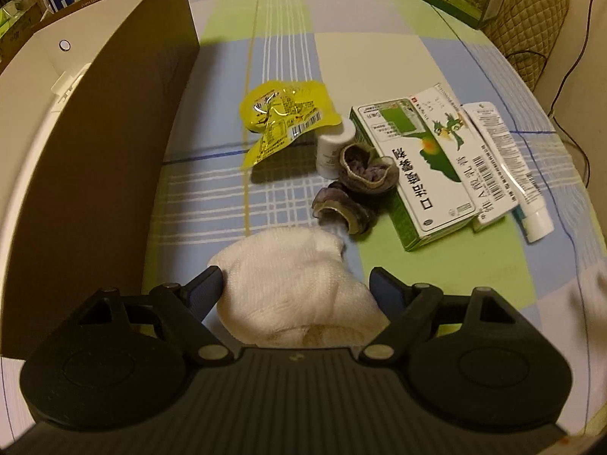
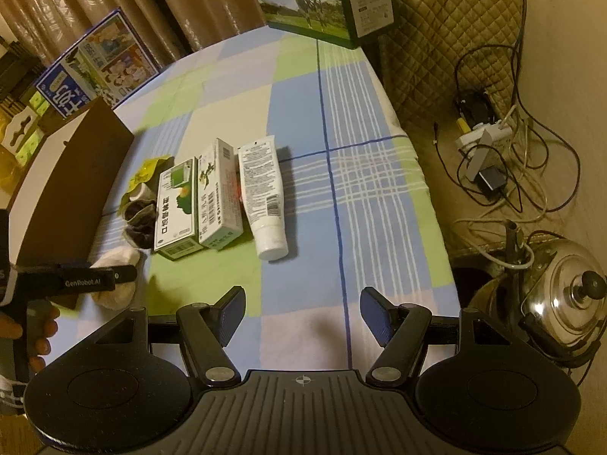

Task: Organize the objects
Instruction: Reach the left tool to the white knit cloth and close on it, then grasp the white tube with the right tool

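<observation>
Checked cotton in pale blue, green and cream covers the table (image 2: 303,121), with thin white and dark blue lines running across it. At the right of the right wrist view there's a quilted tan cover (image 2: 455,11), a tangle of cables around a white power strip (image 2: 481,134), and a shiny steel kettle with a black knob (image 2: 569,303) at lower right.

Readable writing is scarce: "GenRobot.AI" is printed on the side of the left gripper (image 2: 117,276) at the left edge of that view. The blue carton (image 2: 98,64) at upper left and the green carton with a cow picture (image 2: 303,3) at the top have print too small to make out.

In the centre sit a green-and-white medicine box (image 1: 413,167), a second white-and-green box (image 2: 220,197) touching it, and a white squeeze tube with a barcode (image 2: 263,201) just beside those. A crumpled yellow foil packet (image 1: 280,121), a small white bottle (image 1: 334,149) and two rolled dark purple socks (image 1: 353,189) lie left of the boxes. A tall brown-and-white box (image 1: 95,151) fills the left of the left wrist view; I can't see inside it.

The left gripper's jaws are apart, straddling a white knitted cloth bundle (image 1: 299,292) without pressing it. The right gripper (image 2: 301,316) is also apart, over bare cloth at the bottom.
</observation>
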Tool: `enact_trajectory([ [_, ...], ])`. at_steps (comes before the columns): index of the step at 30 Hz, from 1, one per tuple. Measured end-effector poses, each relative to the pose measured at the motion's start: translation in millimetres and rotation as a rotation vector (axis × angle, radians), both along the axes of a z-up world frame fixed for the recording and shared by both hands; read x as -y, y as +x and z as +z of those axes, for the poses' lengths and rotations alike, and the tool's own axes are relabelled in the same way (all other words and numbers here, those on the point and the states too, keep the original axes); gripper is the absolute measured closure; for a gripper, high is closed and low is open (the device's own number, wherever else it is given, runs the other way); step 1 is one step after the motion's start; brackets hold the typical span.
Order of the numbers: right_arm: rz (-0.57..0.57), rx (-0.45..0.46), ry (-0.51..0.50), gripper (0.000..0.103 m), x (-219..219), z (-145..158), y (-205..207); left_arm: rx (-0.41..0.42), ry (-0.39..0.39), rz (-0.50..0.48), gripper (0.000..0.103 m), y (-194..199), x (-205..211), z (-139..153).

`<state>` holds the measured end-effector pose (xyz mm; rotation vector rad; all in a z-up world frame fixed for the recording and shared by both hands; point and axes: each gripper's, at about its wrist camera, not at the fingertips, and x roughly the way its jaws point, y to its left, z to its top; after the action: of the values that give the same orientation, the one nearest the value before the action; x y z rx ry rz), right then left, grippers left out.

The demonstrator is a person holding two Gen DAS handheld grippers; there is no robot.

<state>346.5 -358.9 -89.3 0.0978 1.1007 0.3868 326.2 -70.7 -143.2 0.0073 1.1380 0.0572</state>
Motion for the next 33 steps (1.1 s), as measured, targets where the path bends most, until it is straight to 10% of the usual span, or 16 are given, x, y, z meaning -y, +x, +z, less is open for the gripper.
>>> enact_trajectory([
  [14,0.090,0.074,-0.029,0.039,-34.2,-19.2,24.7,0.032,0.039,-0.022,0.057,-13.1,-1.8,-3.0],
  [33,0.295,0.173,-0.136,0.061,-86.5,-62.7,74.7,0.034,-0.052,0.097,0.059,-56.2,-37.8,21.5],
])
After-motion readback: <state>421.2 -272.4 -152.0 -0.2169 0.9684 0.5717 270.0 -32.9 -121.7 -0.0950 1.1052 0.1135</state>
